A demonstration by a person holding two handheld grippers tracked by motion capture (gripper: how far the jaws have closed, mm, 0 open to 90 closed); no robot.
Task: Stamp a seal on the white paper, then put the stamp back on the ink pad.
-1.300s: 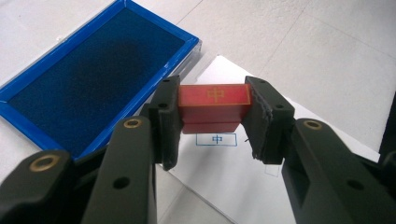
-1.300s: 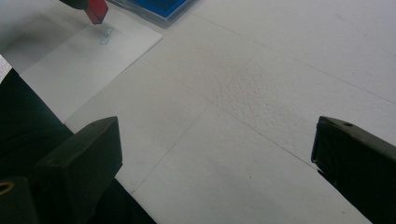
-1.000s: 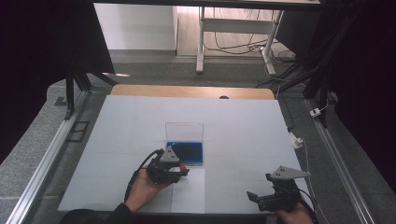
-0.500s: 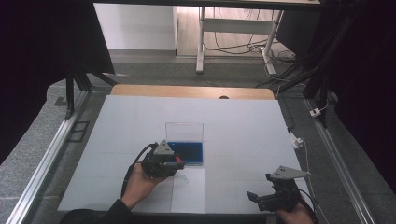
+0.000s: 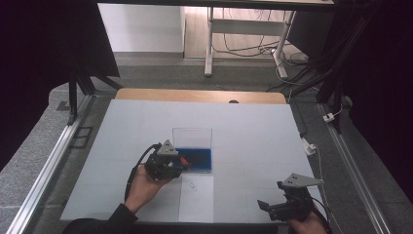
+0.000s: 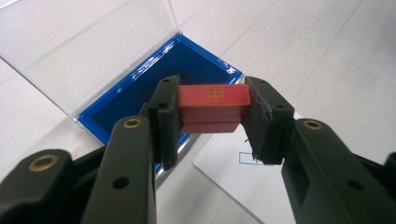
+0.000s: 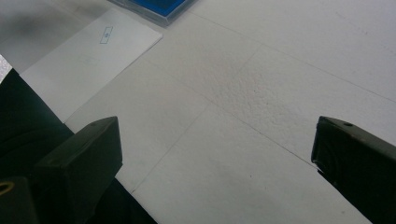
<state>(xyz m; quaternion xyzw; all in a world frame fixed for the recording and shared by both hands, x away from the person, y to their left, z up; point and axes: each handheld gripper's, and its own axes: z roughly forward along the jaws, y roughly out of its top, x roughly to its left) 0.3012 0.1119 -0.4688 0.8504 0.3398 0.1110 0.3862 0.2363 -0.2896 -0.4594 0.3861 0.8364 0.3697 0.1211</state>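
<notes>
My left gripper is shut on a small red block with a gold cross on its top face; the pads clamp its two ends. It hangs just above the near left corner of an open case with a blue lining and a clear upright lid. In the high view the left gripper sits at the left edge of the blue case, a hand behind it. My right gripper rests low at the front right, jaws open and wide apart over bare mat.
A white sheet of paper with a small printed mark lies in front of the case, also seen as the sheet in the right gripper view. The white mat covers the table; metal rails run along both sides.
The left hand with the red block has drifted a little to the left and upward, staying by the case. The right gripper has kept still.
</notes>
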